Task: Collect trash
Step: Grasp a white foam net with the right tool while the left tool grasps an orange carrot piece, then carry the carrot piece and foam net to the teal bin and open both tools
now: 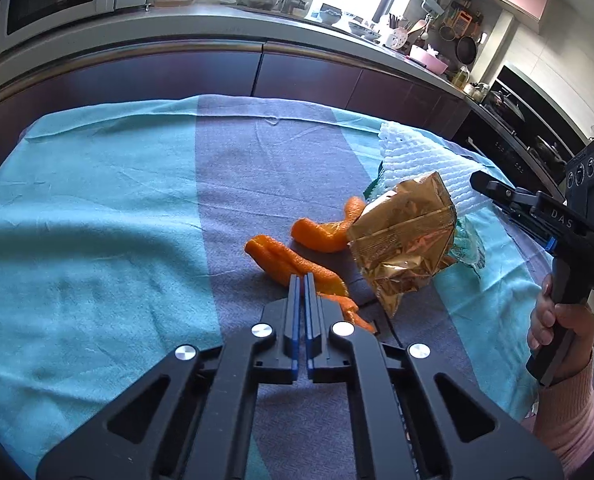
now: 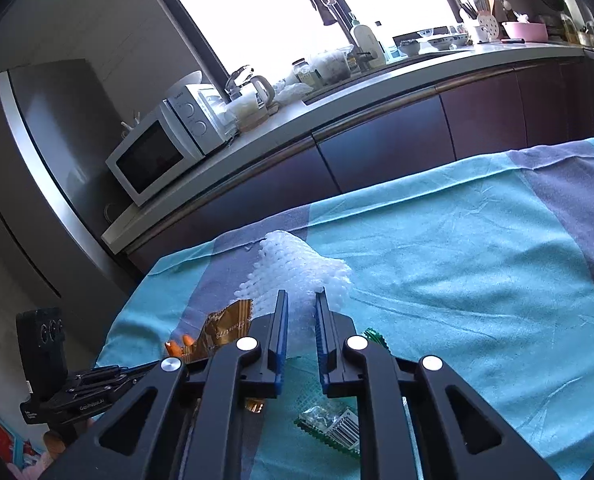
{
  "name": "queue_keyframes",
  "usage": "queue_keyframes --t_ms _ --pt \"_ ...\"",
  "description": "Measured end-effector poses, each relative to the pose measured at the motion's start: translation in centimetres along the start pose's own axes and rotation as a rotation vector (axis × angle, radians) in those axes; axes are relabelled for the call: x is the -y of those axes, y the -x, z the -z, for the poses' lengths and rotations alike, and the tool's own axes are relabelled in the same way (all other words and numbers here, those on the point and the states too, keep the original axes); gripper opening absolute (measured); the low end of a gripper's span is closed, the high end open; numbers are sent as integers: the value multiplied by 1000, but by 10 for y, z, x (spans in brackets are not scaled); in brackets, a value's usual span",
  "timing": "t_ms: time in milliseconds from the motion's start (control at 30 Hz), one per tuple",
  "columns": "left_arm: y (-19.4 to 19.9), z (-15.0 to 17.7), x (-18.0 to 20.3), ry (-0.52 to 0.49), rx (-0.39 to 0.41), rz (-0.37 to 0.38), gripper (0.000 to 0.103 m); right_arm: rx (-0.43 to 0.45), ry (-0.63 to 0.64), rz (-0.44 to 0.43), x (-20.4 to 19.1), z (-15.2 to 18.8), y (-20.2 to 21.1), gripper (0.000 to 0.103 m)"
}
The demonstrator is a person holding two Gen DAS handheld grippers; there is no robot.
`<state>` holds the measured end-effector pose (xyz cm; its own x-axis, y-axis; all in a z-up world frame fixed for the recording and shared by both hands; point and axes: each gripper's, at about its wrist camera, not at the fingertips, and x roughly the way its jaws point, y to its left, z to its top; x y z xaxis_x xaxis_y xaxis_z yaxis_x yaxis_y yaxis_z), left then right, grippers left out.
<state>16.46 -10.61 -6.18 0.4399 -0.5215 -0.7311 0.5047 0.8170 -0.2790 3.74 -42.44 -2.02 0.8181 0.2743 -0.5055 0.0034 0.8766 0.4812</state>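
On the striped cloth [image 1: 97, 208] over the bench, seen from your left wrist, the trash lay in one loose cluster ahead and to the right of your left tool [image 1: 302, 278]: two curls of orange peel [image 1: 293, 260], a crumpled gold wrapper [image 1: 405, 236] touching them, and behind that a white foam net [image 1: 421, 160]. The nearer peel ran with its long axis slanting from upper left down toward the tool's tips, and its lower end lay right at them, so your left hand was clearly the one nearer the peel. That tool was fully closed, pads together; the peel's end met the tips, though whether a thin edge was pinched between them could not be told from this angle. At the right edge your right tool [image 1: 477, 182] pointed in at the foam net, gripped by your right hand [image 1: 553, 320]. From your right wrist, the foam net [image 2: 297, 272] lay straight ahead of the right tool [image 2: 301, 300], its long axis running away from you up the cloth, with its near end reaching back between the two blue pads [image 2: 281, 320]. The jaws stood nearly closed, pressing that soft net between them, so the tool gripped the net. The gold wrapper [image 2: 225, 328] sat just left of it, a green packet [image 2: 329, 424] lay beneath the tool, and your left tool [image 2: 137, 372] showed low at the left.
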Motion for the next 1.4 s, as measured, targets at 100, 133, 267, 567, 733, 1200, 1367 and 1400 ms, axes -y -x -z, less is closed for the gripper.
queue_keyframes --t_ms 100,133,267,567,733,1200,1367,1400 --pt "13 2 0 -3 25 10 1 31 8 -6 -4 -3 10 11" --pt "17 3 -1 -4 33 12 1 38 12 -9 -6 -4 13 11" --pt "31 5 -7 8 49 16 4 55 27 -17 -12 -8 22 11" --pt "18 7 16 -61 12 -5 46 74 16 -9 -9 -4 37 11" --pt "-4 6 21 -44 -69 -28 25 96 13 -4 -7 -4 47 11" --pt "36 17 10 -41 20 -22 15 175 50 -67 -29 -9 74 11" --pt "65 27 2 -53 60 -45 15 170 89 -127 -53 -5 76 11" --pt "72 30 0 -52 69 -49 15 166 96 -138 -58 -3 76 11"
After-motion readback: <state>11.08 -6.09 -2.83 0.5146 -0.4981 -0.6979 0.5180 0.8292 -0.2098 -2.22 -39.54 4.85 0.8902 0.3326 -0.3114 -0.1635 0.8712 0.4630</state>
